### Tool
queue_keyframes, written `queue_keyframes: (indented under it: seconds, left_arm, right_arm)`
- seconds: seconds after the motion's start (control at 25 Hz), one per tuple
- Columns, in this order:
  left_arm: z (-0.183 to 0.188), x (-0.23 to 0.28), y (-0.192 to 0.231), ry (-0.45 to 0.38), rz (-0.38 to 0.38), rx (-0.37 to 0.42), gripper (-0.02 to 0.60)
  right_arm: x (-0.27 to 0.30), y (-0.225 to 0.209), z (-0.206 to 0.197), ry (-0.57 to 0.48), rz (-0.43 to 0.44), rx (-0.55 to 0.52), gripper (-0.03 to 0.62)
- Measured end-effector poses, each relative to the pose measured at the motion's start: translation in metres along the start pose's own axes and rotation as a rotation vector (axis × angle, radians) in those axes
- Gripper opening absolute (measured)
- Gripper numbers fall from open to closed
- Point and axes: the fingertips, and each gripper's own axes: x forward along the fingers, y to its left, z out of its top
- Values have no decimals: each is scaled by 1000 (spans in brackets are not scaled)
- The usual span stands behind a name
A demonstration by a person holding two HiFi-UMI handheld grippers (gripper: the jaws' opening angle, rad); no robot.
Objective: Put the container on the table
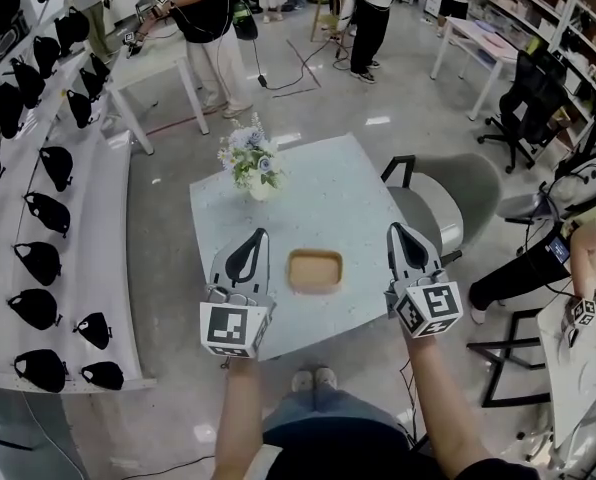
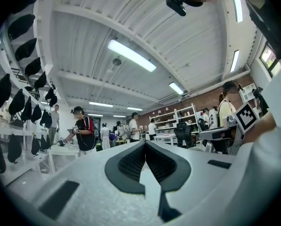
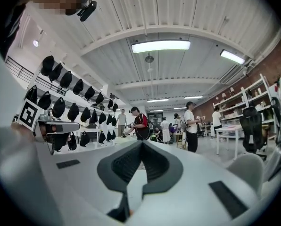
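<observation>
Well, the container [image 1: 315, 269] sits on the tabletop [image 1: 318, 193] between the left gripper [image 1: 261, 234] and right gripper [image 1: 394, 228], both closed on nothing, so I'd draw them straight back without nudging it.

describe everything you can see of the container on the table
The container is a shallow, tan tray shaped as a rounded rectangle, with a raised rim and a slightly paler floor. Its material can't be told. It looks empty and sits flat, open side up, on the pale table, near the edge closest to the person. In the head view it lies between the left tongs and the right tongs, and neither touches it.
</observation>
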Motion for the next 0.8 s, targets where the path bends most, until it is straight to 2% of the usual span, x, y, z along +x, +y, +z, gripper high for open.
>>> queue_keyframes:
  seconds: [0.8]
  left_arm:
    - [-3, -16, -6, 5, 14, -10, 2]
  right_arm:
    - [-19, 1, 0, 8, 3, -5, -3]
